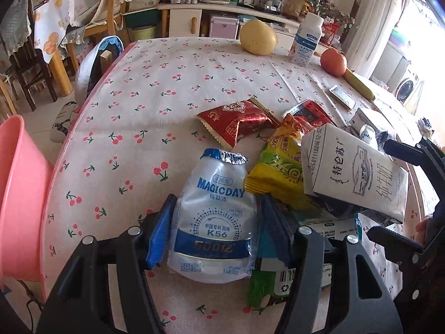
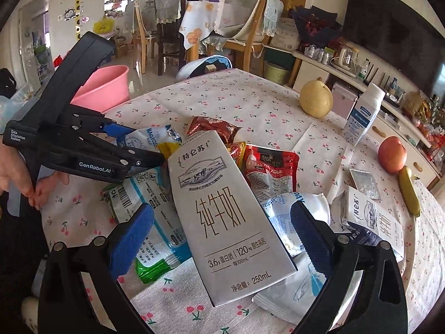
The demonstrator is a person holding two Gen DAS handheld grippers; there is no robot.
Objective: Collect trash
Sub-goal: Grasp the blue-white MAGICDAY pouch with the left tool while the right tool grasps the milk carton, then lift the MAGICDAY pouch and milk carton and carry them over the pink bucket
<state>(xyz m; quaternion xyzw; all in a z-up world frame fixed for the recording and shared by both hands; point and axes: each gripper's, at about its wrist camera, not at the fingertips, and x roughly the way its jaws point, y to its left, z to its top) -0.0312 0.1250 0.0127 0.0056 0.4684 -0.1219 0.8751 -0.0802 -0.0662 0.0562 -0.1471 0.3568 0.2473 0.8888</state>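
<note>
Through my left camera, my left gripper clamps a white MAGICDAY yogurt pouch, both blue pads pressed to its sides above the cherry-print tablecloth. Just right of it lies a yellow snack wrapper, with a red wrapper beyond. A white milk carton hangs tilted at the right, where my right gripper shows as black frame. A pink bin stands off the table's left edge. A pear, a white bottle and an orange fruit sit far back

Through my right camera, my right gripper has the milk carton between its blue pads; I cannot tell whether they grip it, since gaps show on both sides. Under it lie a green-edged packet and a red sachet. My left gripper holds the pouch at left, the pink bin behind it. A second carton lies at right
</note>
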